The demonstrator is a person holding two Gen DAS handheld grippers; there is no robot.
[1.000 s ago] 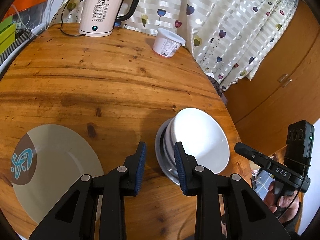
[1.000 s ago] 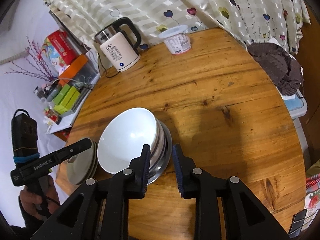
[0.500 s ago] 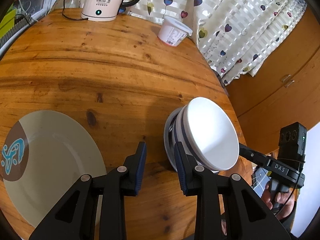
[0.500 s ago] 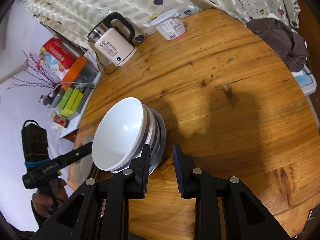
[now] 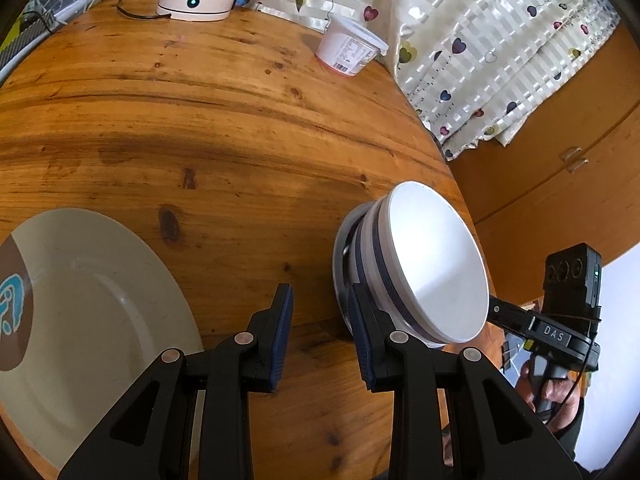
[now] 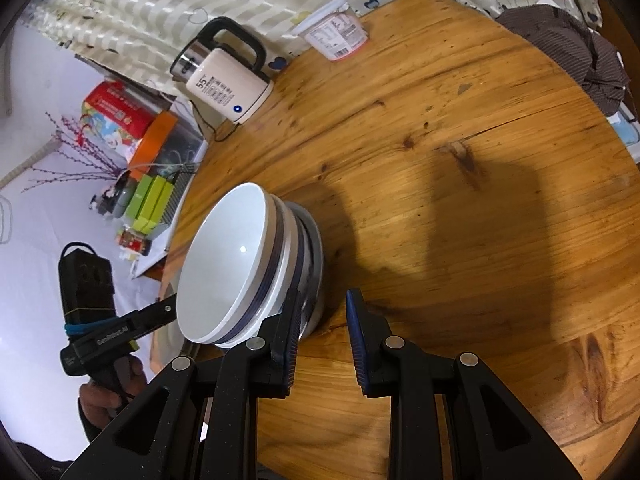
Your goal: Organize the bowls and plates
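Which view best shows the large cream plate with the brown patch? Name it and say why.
The left wrist view: the large cream plate with the brown patch fills its lower left, cut off by the frame. The right wrist view shows only a dim sliver of it behind the stacked white bowls.

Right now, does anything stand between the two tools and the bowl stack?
Nothing visible does. The bowl stack sits beside the left tool and the right tool, only bare table around. Both tools' jaws are apart, empty.

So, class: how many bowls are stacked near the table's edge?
3 at least: a white top bowl, a second white bowl under it, and a metal bowl at the bottom. More may be hidden inside the stack.
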